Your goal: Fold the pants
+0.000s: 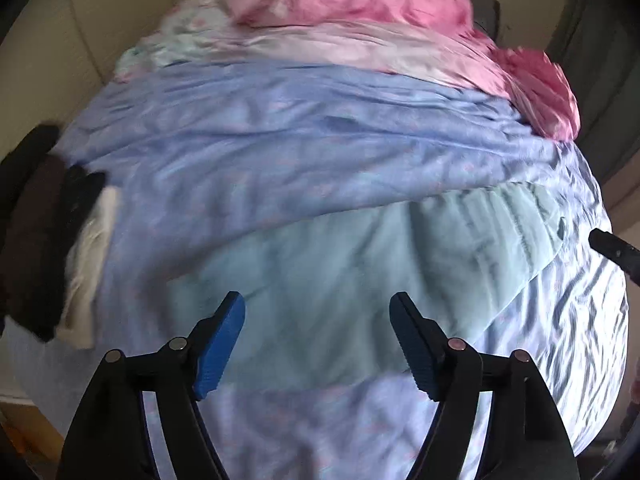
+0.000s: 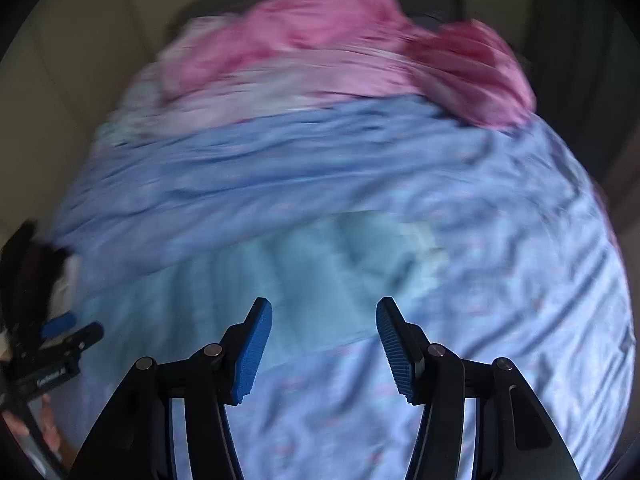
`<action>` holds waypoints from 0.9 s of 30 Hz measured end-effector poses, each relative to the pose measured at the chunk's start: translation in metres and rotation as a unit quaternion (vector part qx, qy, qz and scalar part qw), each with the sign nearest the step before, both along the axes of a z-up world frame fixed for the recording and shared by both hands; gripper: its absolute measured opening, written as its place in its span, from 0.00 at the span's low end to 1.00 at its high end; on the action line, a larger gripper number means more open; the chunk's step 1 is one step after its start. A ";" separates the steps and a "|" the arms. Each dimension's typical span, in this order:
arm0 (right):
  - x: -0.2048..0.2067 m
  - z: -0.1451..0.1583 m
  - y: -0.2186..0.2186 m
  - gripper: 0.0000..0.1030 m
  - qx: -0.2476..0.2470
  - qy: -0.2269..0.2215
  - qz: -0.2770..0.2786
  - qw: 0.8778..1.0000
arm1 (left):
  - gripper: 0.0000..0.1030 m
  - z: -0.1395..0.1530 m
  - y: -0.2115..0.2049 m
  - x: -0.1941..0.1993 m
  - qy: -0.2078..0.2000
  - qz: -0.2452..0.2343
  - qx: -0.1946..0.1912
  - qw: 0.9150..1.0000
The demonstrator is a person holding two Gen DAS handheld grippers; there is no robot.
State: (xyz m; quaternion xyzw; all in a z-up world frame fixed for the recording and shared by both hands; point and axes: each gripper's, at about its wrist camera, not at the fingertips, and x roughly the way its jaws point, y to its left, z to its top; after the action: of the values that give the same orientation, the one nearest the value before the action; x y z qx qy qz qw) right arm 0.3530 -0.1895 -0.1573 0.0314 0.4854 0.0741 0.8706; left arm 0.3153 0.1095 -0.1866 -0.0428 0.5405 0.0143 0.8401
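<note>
Pale teal pants point(image 1: 360, 264) lie spread flat across a light blue bedsheet point(image 1: 280, 152), with the gathered waistband at the right. My left gripper point(image 1: 318, 320) is open and empty, hovering over the near edge of the pants. My right gripper point(image 2: 324, 326) is open and empty above the pants point(image 2: 312, 280), near their lower edge. The right gripper's tip shows at the right edge of the left wrist view point(image 1: 612, 246). The left gripper shows at the left edge of the right wrist view point(image 2: 60, 344). Both views are motion-blurred.
A pink blanket point(image 1: 380, 4) is bunched at the head of the bed. A stack of dark and white clothes point(image 1: 52, 240) sits at the bed's left edge. A cream wall point(image 1: 52, 40) lies to the left.
</note>
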 end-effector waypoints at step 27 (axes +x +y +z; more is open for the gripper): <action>-0.016 -0.060 0.166 0.54 -0.035 0.095 0.011 0.995 | 0.39 -0.108 0.120 0.035 0.098 0.006 -0.133 0.986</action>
State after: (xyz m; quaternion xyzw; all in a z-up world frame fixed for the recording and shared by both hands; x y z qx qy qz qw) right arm 0.3371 -0.0239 -0.2177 0.0028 0.5689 0.0629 0.8200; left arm 0.3499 0.2297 -0.2945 -0.1561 0.6171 -0.0487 0.7697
